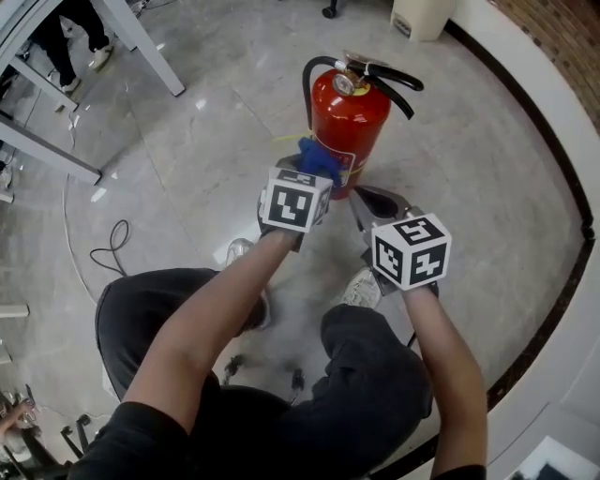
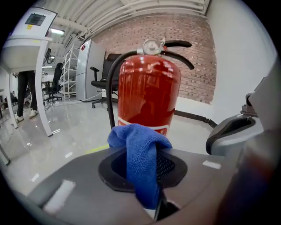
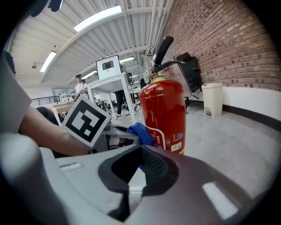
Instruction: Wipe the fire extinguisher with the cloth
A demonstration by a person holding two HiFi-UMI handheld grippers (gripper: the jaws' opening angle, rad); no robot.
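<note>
Fire extinguisher (image 1: 350,127) stands upright on the grey floor (image 1: 187,150) directly ahead of the person, with its gauge and black levers on top and its black hose down the left side. Left gripper (image 2: 147,169): jaws narrow and clamped on the blue cloth (image 2: 140,162), which bunches up above the pads and hangs down between them. In the head view the cloth sits at the cylinder's lower left, by the white label; contact with the red surface cannot be settled. Right gripper (image 3: 131,169): jaws fully together with nothing between them, held just right of the left one and pointing at the extinguisher's lower body. One container noted: a beige lidded bin (image 1: 422,17) by the curved wall behind the extinguisher, well apart from it, contents not visible. A black cable (image 1: 112,246) loops on the floor at left.
</note>
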